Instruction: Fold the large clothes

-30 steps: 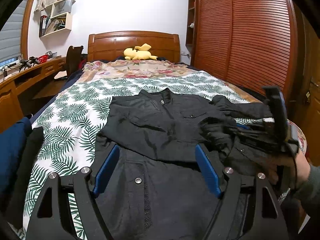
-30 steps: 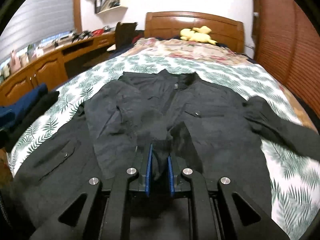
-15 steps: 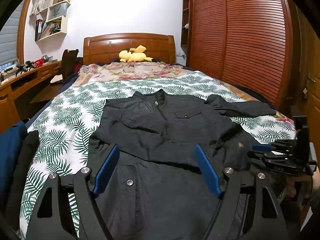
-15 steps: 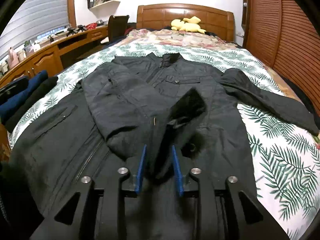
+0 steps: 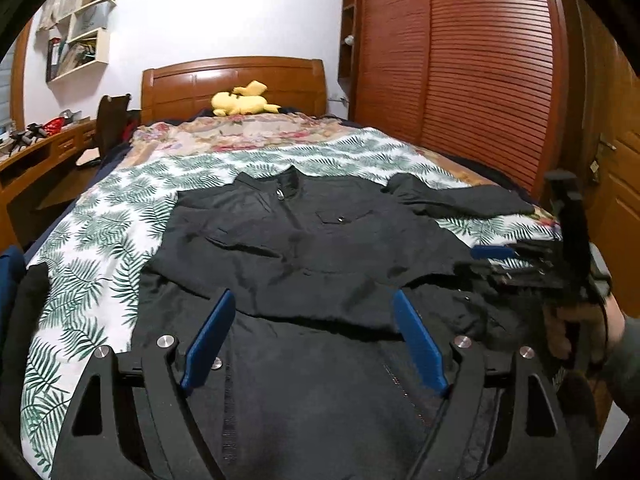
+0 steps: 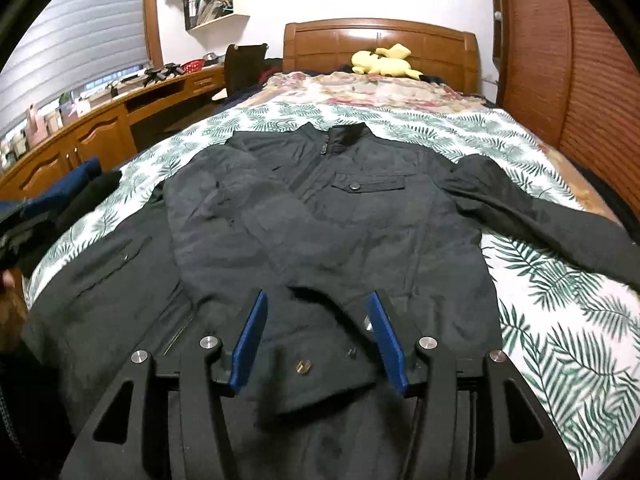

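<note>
A black jacket (image 5: 304,240) lies front up on the bed, collar toward the headboard; it also shows in the right wrist view (image 6: 328,216). Its left sleeve is folded across the chest; its right sleeve (image 6: 540,212) lies stretched out to the right on the leaf-print cover. My left gripper (image 5: 314,300) is open and empty over the jacket's lower part. My right gripper (image 6: 316,300) is open and empty above the hem, with the sleeve cuff lying below it. The right gripper (image 5: 516,260) also shows at the right edge of the left wrist view.
A leaf-print bedcover (image 6: 560,312) surrounds the jacket. Folded dark and blue clothes (image 6: 60,208) are stacked at the bed's left edge. A yellow plush toy (image 5: 242,104) lies by the headboard. A wooden desk (image 6: 100,128) runs along the left, a slatted wardrobe (image 5: 460,64) along the right.
My right gripper has opened and let go of the sleeve cuff, which now lies on the jacket's lower front. The left gripper stayed open and barely moved.
</note>
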Demonstrator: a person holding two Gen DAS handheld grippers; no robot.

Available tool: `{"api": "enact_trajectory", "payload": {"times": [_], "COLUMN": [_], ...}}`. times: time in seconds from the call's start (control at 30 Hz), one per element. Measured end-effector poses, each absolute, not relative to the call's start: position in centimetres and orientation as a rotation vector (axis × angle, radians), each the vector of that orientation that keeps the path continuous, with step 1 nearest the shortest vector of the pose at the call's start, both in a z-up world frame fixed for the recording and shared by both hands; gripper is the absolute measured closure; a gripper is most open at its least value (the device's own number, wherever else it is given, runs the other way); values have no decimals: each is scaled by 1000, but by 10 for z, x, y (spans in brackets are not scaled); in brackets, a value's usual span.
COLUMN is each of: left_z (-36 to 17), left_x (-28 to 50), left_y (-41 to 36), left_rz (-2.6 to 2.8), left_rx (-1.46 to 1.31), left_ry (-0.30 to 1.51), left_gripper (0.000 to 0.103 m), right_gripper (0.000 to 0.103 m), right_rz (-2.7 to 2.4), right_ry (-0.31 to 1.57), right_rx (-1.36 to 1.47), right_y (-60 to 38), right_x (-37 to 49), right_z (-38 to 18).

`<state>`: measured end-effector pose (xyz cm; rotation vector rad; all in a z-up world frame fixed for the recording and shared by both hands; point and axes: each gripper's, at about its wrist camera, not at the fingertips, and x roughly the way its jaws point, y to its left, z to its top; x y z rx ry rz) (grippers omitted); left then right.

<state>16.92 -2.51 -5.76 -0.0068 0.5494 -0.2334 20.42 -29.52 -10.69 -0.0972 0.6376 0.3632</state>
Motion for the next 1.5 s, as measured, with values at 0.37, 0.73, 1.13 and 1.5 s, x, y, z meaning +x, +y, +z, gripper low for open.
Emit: {"api": "enact_trajectory", "payload": {"times": [0.37,0.73,1.13,1.5], "left_z": [-48,-79,-122,-122], "left_x": [181,226,254,245], "left_y": [-37,-47,-42,-48], "left_rz": [-249,-263,-299,-311], "left_rx": [52,29,-38,-14], "left_ry": [591,622,672,639], "left_gripper": [21,21,21,21], "right_gripper": [56,56,50,47], "right_rz": [463,477,474,407], "right_ry": [825,795,790,777], "right_rx": [-156,-167,-182,-258], "right_y": [-282,-280,-278,-276], "right_x": [252,257,250,245], "right_z": [-144,-158,-159,-135]}}
